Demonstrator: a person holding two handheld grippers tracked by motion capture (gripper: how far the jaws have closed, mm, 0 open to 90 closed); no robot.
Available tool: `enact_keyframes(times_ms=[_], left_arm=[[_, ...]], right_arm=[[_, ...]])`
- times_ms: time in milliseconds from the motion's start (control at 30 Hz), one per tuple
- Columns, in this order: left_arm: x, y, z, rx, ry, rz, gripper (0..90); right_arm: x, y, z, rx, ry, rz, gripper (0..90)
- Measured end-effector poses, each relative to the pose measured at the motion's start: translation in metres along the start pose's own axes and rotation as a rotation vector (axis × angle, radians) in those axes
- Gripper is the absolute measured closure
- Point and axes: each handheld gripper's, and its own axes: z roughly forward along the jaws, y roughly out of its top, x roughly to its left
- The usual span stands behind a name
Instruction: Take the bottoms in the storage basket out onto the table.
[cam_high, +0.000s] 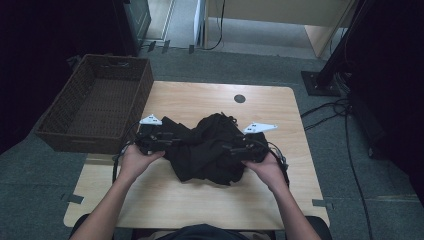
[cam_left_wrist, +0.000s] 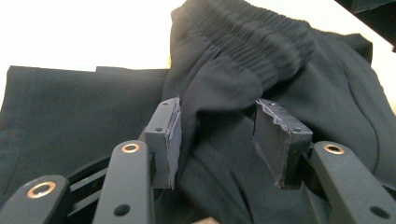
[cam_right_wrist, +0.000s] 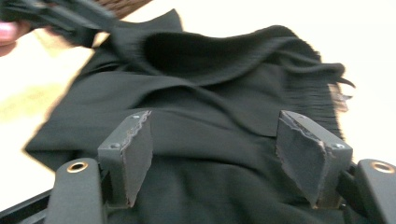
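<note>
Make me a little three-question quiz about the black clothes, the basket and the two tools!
1. True or false: the black clothes lie inside the basket.
2. Which tool is nearer the basket: A the left tool, B the right tool?
3. Fill in: the clothes lie bunched on the wooden ____.

Key:
1. False; they are on the table, and nothing is in the basket.
2. A.
3. Table.
</note>
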Motion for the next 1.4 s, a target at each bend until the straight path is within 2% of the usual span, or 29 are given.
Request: enact_keyframes(times_ms=[33, 100, 133, 200, 233, 267, 300, 333, 367, 400, 433, 467, 500, 533, 567, 600, 667, 733, 833, 900, 967, 1000, 1033, 1100, 1133, 1167, 1233, 1367, 1400], left_arm=[[-0.001, -0.002, 0.000, 0.002, -0.001, 0.003, 51.3], [-0.001, -0.006, 0.001, -0.001, -0.002, 0.010, 51.5], [-0.001, -0.007, 0.002, 0.001, -0.002, 0.008, 51.5], [-0.001, -0.009, 0.005, 0.008, 0.000, 0.004, 51.8], [0.000, -0.011, 0.008, 0.011, -0.002, 0.003, 52.0], [0.000, -0.011, 0.008, 0.011, -0.002, 0.003, 52.0], [0.000, -0.012, 0.010, 0.015, -0.002, 0.010, 52.0], [0.000, -0.012, 0.010, 0.015, -0.002, 0.010, 52.0], [0.000, -0.012, 0.011, 0.018, -0.004, 0.010, 52.0], [0.000, -0.013, 0.012, 0.022, -0.006, 0.009, 52.0], [0.000, -0.015, 0.013, 0.018, -0.010, 0.010, 52.0], [0.000, -0.015, 0.013, 0.018, -0.010, 0.010, 52.0], [0.000, -0.016, 0.013, 0.027, -0.002, 0.017, 51.9], [0.001, -0.018, 0.012, 0.032, 0.004, 0.022, 51.9], [0.001, -0.018, 0.012, 0.032, 0.004, 0.022, 51.7], [0.001, -0.018, 0.011, 0.031, 0.006, 0.022, 51.7], [0.003, -0.020, 0.010, 0.019, 0.003, 0.016, 51.4], [0.005, -0.020, 0.008, 0.013, 0.010, 0.010, 51.4], [0.005, -0.019, 0.002, 0.004, 0.031, 0.012, 53.5], [0.004, -0.019, -0.005, -0.018, 0.030, 0.022, 54.2], [0.005, -0.020, -0.006, -0.018, 0.050, 0.035, 55.8], [0.009, -0.023, -0.002, -0.006, 0.062, 0.027, 56.1], [0.009, -0.023, -0.002, -0.006, 0.062, 0.027, 56.1], [0.020, -0.026, 0.003, 0.000, 0.070, -0.004, 56.5], [0.020, -0.026, 0.003, 0.000, 0.070, -0.004, 56.9], [0.023, -0.027, 0.006, -0.003, 0.069, -0.021, 56.9], [0.028, -0.028, 0.009, 0.015, 0.070, -0.033, 59.9], [0.029, -0.030, 0.009, 0.018, 0.099, 0.019, 60.8], [0.030, -0.031, 0.010, 0.027, 0.111, 0.027, 63.2]], right_arm=[[0.006, 0.000, 0.003, 0.006, 0.020, -0.010, 25.1], [0.022, -0.003, 0.021, 0.041, 0.075, -0.040, 22.3], [0.022, -0.003, 0.021, 0.041, 0.075, -0.040, 22.3], [0.031, -0.004, 0.038, 0.070, 0.088, -0.052, 19.5], [0.038, -0.004, 0.054, 0.098, 0.099, -0.083, 14.3], [0.038, -0.004, 0.054, 0.098, 0.099, -0.083, 14.3], [0.043, -0.005, 0.069, 0.126, 0.072, -0.111, 14.3], [0.043, -0.005, 0.069, 0.126, 0.072, -0.111, 14.3], [0.045, -0.008, 0.080, 0.151, 0.061, -0.142, 15.8], [0.045, -0.008, 0.080, 0.151, 0.061, -0.142, 15.8], [0.045, -0.013, 0.089, 0.180, 0.030, -0.187, 32.2], [0.045, -0.013, 0.089, 0.180, 0.030, -0.187, 32.2], [0.042, -0.017, 0.094, 0.180, -0.009, -0.214, 44.2], [0.039, -0.017, 0.094, 0.174, -0.012, -0.178, 52.2], [0.039, -0.017, 0.094, 0.174, -0.012, -0.178, 52.2], [0.036, -0.015, 0.092, 0.176, -0.003, -0.139, 60.6], [0.025, -0.006, 0.085, 0.187, 0.056, -0.055, 70.5], [0.024, -0.002, 0.081, 0.190, 0.056, -0.051, 71.4], [0.021, 0.016, 0.064, 0.174, 0.043, -0.090, 72.2], [0.019, 0.020, 0.060, 0.166, 0.046, -0.084, 72.2], [0.012, 0.028, 0.053, 0.148, 0.064, -0.063, 72.1], [0.005, 0.034, 0.048, 0.144, 0.067, -0.051, 72.1], [0.005, 0.034, 0.048, 0.144, 0.067, -0.051, 72.1], [-0.001, 0.039, 0.045, 0.143, 0.057, -0.059, 72.0], [-0.001, 0.039, 0.045, 0.143, 0.057, -0.059, 72.0], [-0.002, 0.038, 0.045, 0.144, 0.054, -0.057, 71.9], [-0.004, 0.032, 0.048, 0.142, 0.048, -0.057, 71.3], [-0.004, 0.022, 0.052, 0.150, 0.053, -0.047, 69.1], [-0.004, 0.018, 0.055, 0.156, 0.056, -0.042, 64.8]])
